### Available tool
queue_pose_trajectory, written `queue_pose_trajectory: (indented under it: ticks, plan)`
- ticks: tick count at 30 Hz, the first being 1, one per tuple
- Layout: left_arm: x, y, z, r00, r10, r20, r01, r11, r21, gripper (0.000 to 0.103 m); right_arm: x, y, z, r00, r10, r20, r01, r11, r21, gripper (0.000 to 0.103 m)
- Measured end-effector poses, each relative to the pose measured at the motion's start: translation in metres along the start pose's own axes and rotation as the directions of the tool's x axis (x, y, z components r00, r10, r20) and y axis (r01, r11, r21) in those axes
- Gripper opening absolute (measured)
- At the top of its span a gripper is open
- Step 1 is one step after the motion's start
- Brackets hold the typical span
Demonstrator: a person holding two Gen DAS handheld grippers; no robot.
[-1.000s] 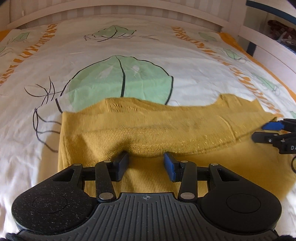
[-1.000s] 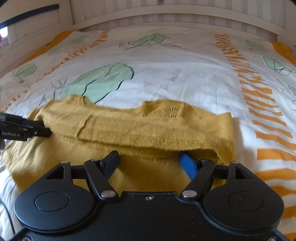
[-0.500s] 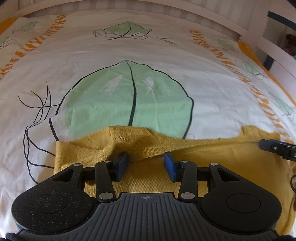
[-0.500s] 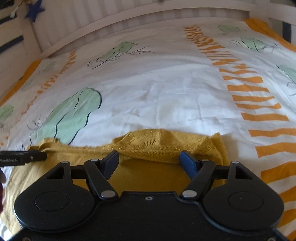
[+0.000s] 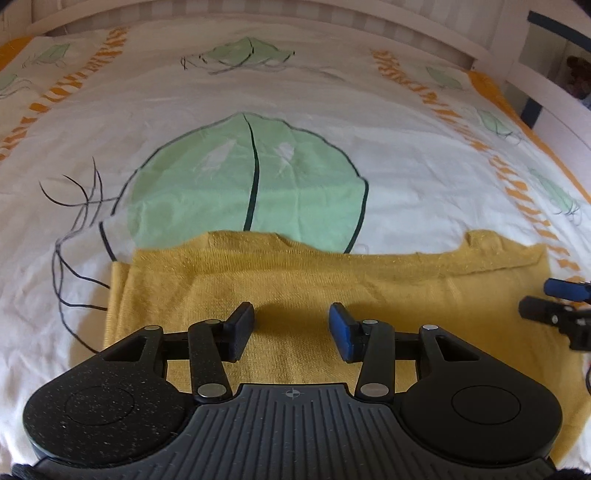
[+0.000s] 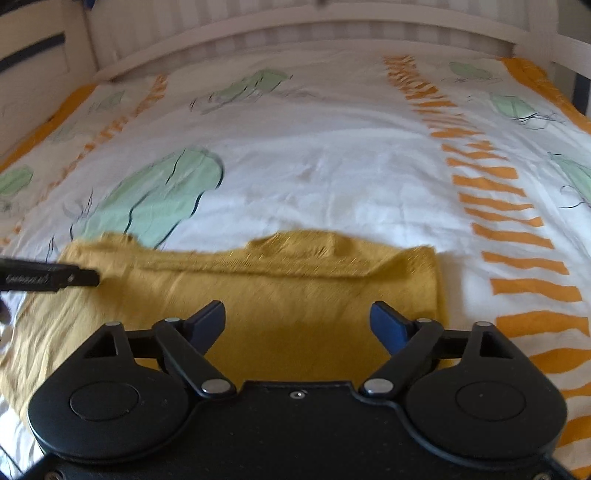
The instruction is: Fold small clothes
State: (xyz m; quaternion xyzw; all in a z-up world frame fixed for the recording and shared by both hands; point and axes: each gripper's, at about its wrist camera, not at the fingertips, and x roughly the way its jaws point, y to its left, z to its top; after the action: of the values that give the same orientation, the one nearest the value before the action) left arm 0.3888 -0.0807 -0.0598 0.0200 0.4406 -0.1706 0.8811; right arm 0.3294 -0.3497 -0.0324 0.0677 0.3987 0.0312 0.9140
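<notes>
A mustard-yellow knit garment (image 5: 314,280) lies folded flat across the bed cover; in the right wrist view the same garment (image 6: 295,280) ends in a neat fold at its right side. My left gripper (image 5: 291,317) hovers over its near left part, open, with nothing between the fingers. My right gripper (image 6: 297,314) is over the near right part. Its jaws are opening and only flat cloth lies below them. The right gripper (image 5: 543,298) shows at the left wrist view's right edge. A left gripper finger (image 6: 85,277) reaches in from the left of the right wrist view.
The bed cover (image 5: 295,110) is white with green leaf prints and orange striped bands. A white slatted headboard (image 6: 295,29) closes the far end. A white side rail (image 5: 546,110) runs along the right, with dark shelving beyond it.
The garment's lifted upper layer, draped at both grippers' fingertips before, now lies flat on the lower layer. Both grippers are clear of the cloth. The right jaws stand wider.
</notes>
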Motion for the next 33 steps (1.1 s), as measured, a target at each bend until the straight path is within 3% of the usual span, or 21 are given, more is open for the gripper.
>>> queue_pose_trajectory:
  ticks: [6,13,21,24,27,30,33]
  plan:
    - [0.022,-0.001,0.017,0.999,0.053,0.003,-0.053,0.998,0.038,0.045,0.031,0.007,0.013,0.997,-0.047,-0.067,0.043,0.998,-0.054,0.094]
    - [0.001,-0.003,0.011,0.999,0.042,-0.009,-0.041,0.999,0.011,0.048,0.031,-0.008,0.022,0.998,-0.036,-0.048,0.039,0.996,0.074,0.094]
    - [-0.034,-0.02,-0.051,0.998,0.052,-0.04,-0.049,0.996,0.069,0.059,-0.01,-0.001,-0.027,0.995,-0.054,-0.089,0.052,0.998,-0.031,0.102]
    - [-0.049,-0.027,-0.072,0.996,0.085,-0.017,-0.083,0.991,0.102,0.068,-0.028,0.003,-0.052,0.991,-0.08,-0.105,0.07,0.993,-0.097,0.102]
    - [-0.057,-0.03,-0.085,0.993,0.101,-0.059,-0.095,0.991,0.098,0.075,-0.043,0.006,-0.07,0.988,-0.099,-0.118,0.079,0.984,-0.16,0.103]
    - [-0.06,-0.026,-0.091,0.992,0.088,-0.089,-0.083,0.995,0.061,0.078,-0.048,-0.006,-0.074,0.981,-0.047,-0.187,0.036,0.997,-0.062,0.103]
    - [-0.059,-0.021,-0.092,0.994,0.07,-0.088,-0.067,0.997,0.032,0.079,-0.056,-0.021,-0.07,0.983,-0.023,-0.181,0.03,0.999,0.033,0.103]
